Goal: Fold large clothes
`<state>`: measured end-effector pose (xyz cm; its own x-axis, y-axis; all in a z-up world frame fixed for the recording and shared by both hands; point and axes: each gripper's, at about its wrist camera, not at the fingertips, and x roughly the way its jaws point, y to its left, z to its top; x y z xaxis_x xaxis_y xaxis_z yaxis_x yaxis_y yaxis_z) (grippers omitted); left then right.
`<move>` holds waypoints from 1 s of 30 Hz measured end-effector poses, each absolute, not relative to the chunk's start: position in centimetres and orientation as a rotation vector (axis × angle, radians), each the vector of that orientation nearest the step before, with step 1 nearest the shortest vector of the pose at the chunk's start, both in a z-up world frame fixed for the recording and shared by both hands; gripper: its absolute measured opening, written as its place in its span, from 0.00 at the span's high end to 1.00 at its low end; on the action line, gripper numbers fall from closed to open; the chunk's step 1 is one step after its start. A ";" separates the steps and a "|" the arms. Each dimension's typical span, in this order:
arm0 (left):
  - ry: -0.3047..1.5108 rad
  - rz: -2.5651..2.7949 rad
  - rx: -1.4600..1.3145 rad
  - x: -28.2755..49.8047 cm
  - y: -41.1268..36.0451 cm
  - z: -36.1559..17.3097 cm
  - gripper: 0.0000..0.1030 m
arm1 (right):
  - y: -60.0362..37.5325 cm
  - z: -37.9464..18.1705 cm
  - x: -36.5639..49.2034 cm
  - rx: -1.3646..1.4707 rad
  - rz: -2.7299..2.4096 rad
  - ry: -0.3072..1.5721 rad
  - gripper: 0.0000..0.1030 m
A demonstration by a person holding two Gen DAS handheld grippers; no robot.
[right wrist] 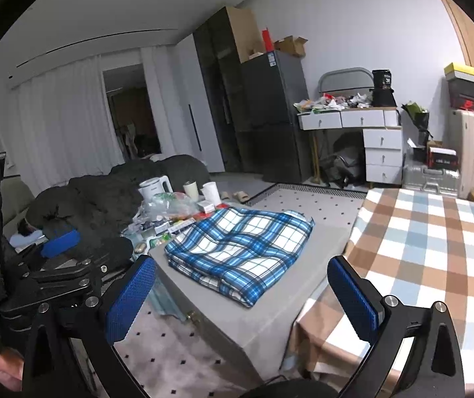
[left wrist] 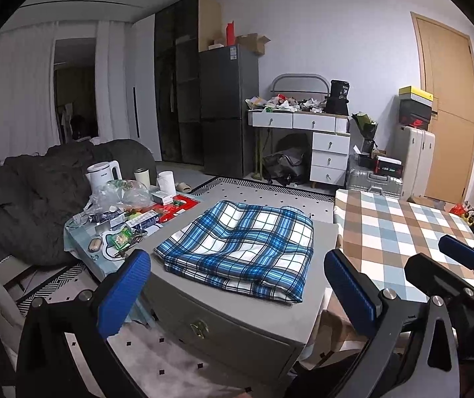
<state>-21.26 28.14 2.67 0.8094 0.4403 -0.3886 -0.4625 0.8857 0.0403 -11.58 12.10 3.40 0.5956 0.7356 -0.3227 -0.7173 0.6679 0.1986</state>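
Bench [left wrist: 246, 318]: grey, carries folded plaid cloth [left wrist: 240, 245].
Cloth: 12 o'clock of both grippers, apart.
Left gripper [left wrist: 237, 292]: fingers released.
Right gripper [right wrist: 241, 295]: fingers released.

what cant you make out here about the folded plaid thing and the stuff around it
- Plaid cloth: what garment it is and its layer count, hidden by its own folds, both views.
- Packets on the side table: labels too small, both views.
- Chest: lower front cut off by the left gripper, left wrist view.
- Checked tablecloth: far right cut by the fisheye edge, right wrist view, beyond the right gripper.
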 end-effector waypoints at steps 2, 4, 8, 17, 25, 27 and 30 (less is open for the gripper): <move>0.402 0.480 -0.055 -21.2 28.1 2.7 0.01 | 12.0 3.4 -11.6 0.053 0.844 0.396 0.00; 0.403 0.475 -0.054 -21.2 28.1 2.8 0.01 | 12.0 3.4 -11.6 0.054 0.844 0.398 0.00; 0.400 0.474 -0.046 -21.3 28.0 2.9 0.01 | 12.0 3.4 -11.6 0.060 0.842 0.398 0.00; 0.396 0.471 -0.070 -21.2 28.6 2.7 0.01 | 12.9 3.3 -11.9 0.055 0.841 0.396 0.00; 0.399 0.461 -0.052 -21.2 28.2 2.7 0.01 | 12.8 3.4 -11.8 0.074 0.838 0.391 0.00; 0.397 0.463 -0.051 -21.3 28.2 2.8 0.01 | 12.8 3.3 -11.8 0.078 0.836 0.391 0.00; 0.396 0.467 -0.050 -21.3 28.3 2.9 0.01 | 12.8 3.3 -11.8 0.083 0.836 0.390 0.00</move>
